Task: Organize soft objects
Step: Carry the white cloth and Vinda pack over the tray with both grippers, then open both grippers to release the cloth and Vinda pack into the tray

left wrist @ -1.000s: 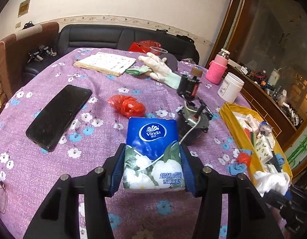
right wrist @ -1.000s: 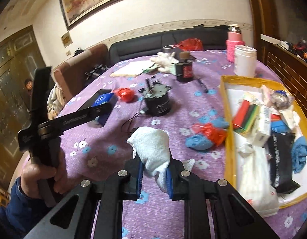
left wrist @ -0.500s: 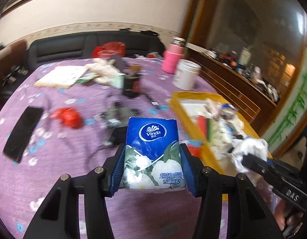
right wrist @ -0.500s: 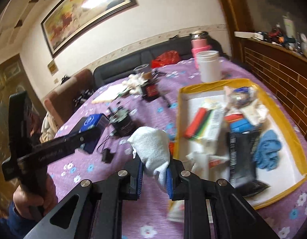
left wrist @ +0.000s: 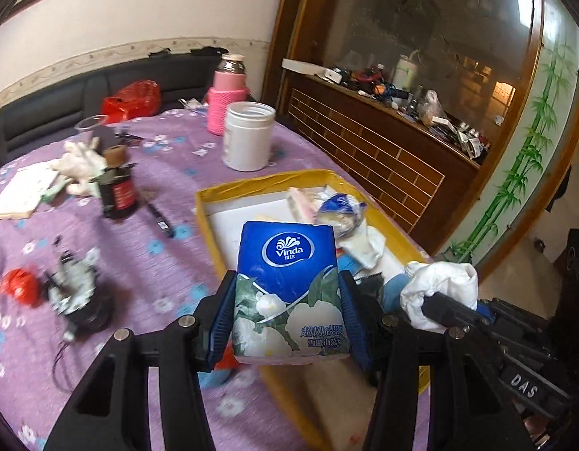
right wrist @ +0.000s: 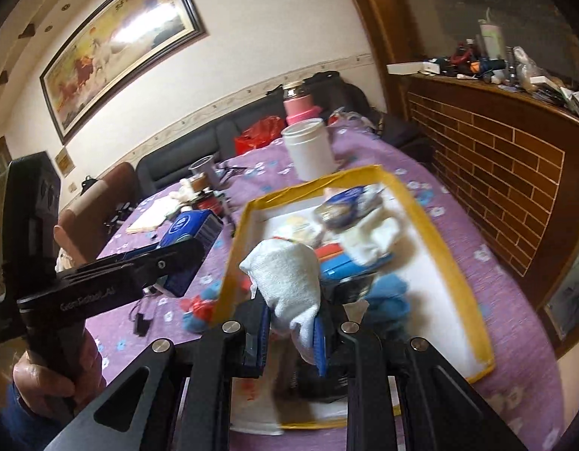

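My left gripper (left wrist: pixel 287 323) is shut on a blue Vinda tissue pack (left wrist: pixel 287 285), held above the near left rim of the yellow-edged tray (left wrist: pixel 205 206). The same tissue pack (right wrist: pixel 191 233) shows left of the tray (right wrist: pixel 233 259) in the right wrist view, with a hand gripping the left tool's handle. My right gripper (right wrist: pixel 291 332) is shut on a white sock (right wrist: pixel 289 278) and hovers over the tray's near end. That white sock (left wrist: pixel 440 285) also shows at the right of the left wrist view. Inside the tray lie a white cloth (right wrist: pixel 372 240), a blue cloth (right wrist: pixel 387 297) and assorted packets.
On the purple flowered tablecloth (left wrist: pixel 169 263) stand a white jar (left wrist: pixel 248 135), a pink-sleeved flask (left wrist: pixel 227 101), a dark bottle (left wrist: pixel 118 188), a black round device (left wrist: pixel 79 293), a pen (left wrist: pixel 159 218), white gloves (left wrist: pixel 81 158), a booklet (left wrist: pixel 20 191). A wooden cabinet (left wrist: pixel 383 143) runs along the right.
Both grippers swung right, from over the table's middle to over the yellow tray, each keeping its load. The phone has left the left wrist view.
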A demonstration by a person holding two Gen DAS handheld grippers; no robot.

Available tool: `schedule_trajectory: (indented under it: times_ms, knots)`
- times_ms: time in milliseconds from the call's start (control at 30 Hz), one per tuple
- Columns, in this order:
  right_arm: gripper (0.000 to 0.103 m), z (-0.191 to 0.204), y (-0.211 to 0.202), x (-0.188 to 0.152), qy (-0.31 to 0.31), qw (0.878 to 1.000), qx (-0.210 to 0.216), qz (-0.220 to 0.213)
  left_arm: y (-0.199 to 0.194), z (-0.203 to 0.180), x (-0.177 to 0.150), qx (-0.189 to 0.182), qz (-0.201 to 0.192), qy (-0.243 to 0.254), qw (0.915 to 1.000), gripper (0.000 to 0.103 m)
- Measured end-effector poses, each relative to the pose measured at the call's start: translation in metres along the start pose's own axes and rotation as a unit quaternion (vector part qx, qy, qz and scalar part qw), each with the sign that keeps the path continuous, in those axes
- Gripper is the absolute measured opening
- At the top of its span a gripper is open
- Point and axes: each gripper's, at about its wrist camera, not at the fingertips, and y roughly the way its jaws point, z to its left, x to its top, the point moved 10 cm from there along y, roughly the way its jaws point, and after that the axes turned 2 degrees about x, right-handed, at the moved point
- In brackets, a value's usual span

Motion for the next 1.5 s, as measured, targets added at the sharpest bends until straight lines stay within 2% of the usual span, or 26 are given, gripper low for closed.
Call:
schedule_trajectory:
  times_ms: [333,500,767,1000,1100,1200,1233,1300,1367,1500]
  knots:
    - [0.020,-0.034,0.015,0.013,0.013,1.000,-0.008,0.023,0.062,-0.008,0.019,0.003,0.043,0.006,0.9991,0.051]
    - [0.020,-0.034,0.037,0.009,0.014,0.998,-0.002,0.056,0.088,-0.007,0.025,0.012,0.055,0.009,0.9984,0.051]
    - [0.020,-0.029,0.061,0.009,-0.004,0.996,-0.016,0.084,0.120,0.006,0.024,0.018,0.087,-0.003,0.9961,0.051]
    - [0.022,-0.027,0.072,0.009,-0.002,0.996,-0.017,0.090,0.118,0.008,0.023,0.017,0.082,-0.008,0.9964,0.053]
    - [0.026,-0.029,0.073,0.009,-0.006,0.996,-0.029,0.089,0.117,0.008,0.022,0.017,0.083,-0.011,0.9963,0.065]
    - [0.029,-0.027,0.067,0.011,-0.013,0.996,-0.028,0.081,0.112,0.007,0.023,0.011,0.079,-0.013,0.9967,0.066]
    - [0.030,-0.027,0.065,0.011,-0.015,0.996,-0.029,0.078,0.110,0.007,0.024,0.012,0.077,-0.014,0.9969,0.067]
    - [0.042,-0.025,0.059,0.014,-0.017,0.997,-0.032,0.070,0.105,0.005,0.025,0.009,0.074,-0.015,0.9971,0.068]
    - [0.048,-0.023,0.053,0.017,-0.017,0.998,-0.032,0.059,0.100,0.004,0.026,0.006,0.071,-0.015,0.9973,0.068]
    - [0.048,-0.016,0.039,0.021,-0.017,0.999,-0.028,0.042,0.084,0.002,0.028,0.000,0.059,-0.017,0.9981,0.070]
